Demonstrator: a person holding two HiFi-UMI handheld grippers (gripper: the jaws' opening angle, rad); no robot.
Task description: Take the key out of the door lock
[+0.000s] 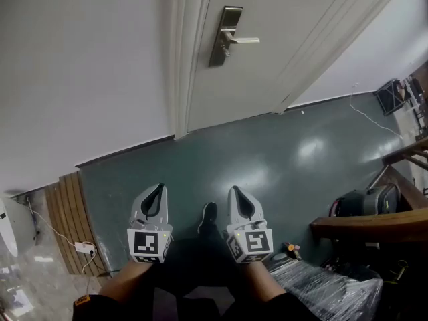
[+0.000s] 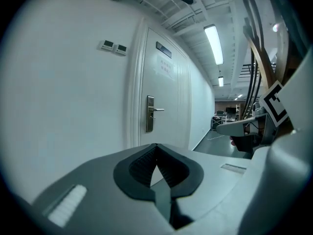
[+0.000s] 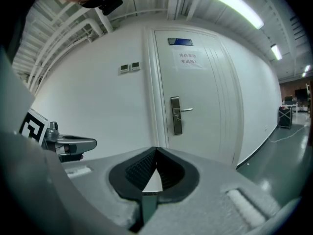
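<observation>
Your left gripper (image 1: pixel 159 187) and right gripper (image 1: pixel 234 190) both have their jaws pressed together with nothing between them. The door lock (image 1: pixel 227 35), with its lever handle (image 1: pixel 244 41), sits well ahead of both jaw tips and higher; the key is too small to make out.

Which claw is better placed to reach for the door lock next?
Probably the right claw: in the head view it sits almost straight below the lock, while the left claw is further aside. Both are shut.
</observation>
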